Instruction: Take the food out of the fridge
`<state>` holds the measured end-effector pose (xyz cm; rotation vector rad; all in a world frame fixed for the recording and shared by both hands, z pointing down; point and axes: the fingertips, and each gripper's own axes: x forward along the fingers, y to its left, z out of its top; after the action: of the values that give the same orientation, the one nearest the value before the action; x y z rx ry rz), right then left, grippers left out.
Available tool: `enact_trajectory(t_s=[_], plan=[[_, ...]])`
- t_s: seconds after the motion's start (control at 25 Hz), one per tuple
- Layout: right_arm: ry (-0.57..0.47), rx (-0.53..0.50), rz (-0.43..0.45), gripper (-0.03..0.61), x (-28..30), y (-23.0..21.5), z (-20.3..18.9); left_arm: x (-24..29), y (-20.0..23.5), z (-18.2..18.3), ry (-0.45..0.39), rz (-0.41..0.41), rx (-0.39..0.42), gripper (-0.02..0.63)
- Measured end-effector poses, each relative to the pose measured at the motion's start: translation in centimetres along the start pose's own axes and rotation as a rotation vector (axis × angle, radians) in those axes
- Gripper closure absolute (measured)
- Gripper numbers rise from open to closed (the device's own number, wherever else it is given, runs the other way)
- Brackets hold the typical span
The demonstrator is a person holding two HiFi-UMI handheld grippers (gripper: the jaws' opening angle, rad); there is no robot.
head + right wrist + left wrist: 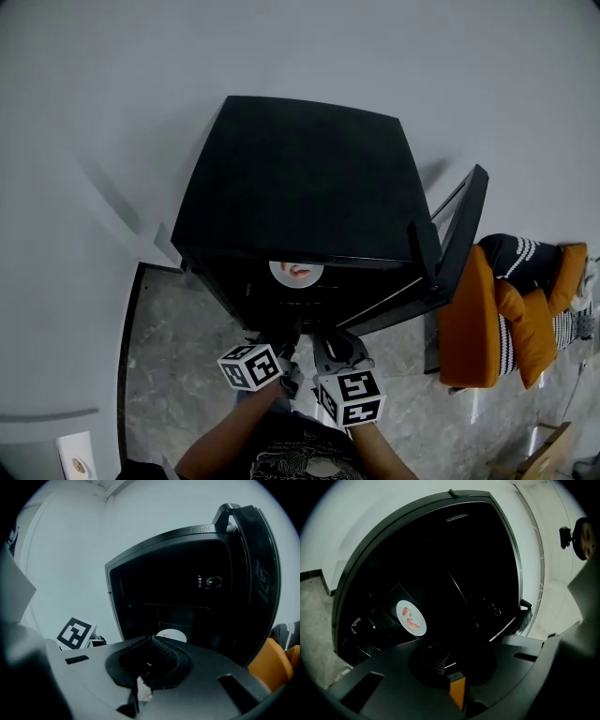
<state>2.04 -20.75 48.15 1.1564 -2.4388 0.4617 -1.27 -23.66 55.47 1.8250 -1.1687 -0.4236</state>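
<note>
Inside the open, box-shaped black fridge [300, 178], on a low shelf near the front, sits 1 round white plate [279, 273] carrying a few reddish pieces of food [412, 624]. The fridge's black door [459, 239] stands swung out to the right. Just in front of the opening, apart from the plate, hover both grippers. The left gripper [281, 352] has its 2 jaws pressed together on nothing. The right gripper [330, 354], close beside it, has its 2 jaws together and empty too. Grey marbled floor [178, 347] lies below, and an orange padded seat [464, 328] stands just right of the door.
</note>
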Motion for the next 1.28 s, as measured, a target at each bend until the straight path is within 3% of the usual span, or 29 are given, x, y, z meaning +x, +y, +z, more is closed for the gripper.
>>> enact_trajectory(t_s=[0.2,0.56,0.88,1.04,1.28], plan=[[0.018,-0.015,0.001,0.555,1.6,-0.6,0.2,1.8,2.3,-0.2,-0.026,-0.070,-0.155,0.594],[0.040,-0.041,-0.013,0.555,3.2,-2.1,0.2,4.1,5.8,0.2,-0.083,-0.130,-0.314,0.594],[0.055,-0.049,-0.022,0.555,4.5,-2.9,0.3,5.8,9.4,0.0,-0.091,-0.100,-0.403,0.591],[0.066,-0.046,-0.032,0.555,5.1,-3.4,0.2,6.8,10.5,0.0,-0.077,-0.096,-0.450,0.517],[0.074,-0.039,-0.039,0.555,5.7,-3.8,0.0,8.1,11.5,-0.1,-0.065,-0.073,-0.492,0.514]])
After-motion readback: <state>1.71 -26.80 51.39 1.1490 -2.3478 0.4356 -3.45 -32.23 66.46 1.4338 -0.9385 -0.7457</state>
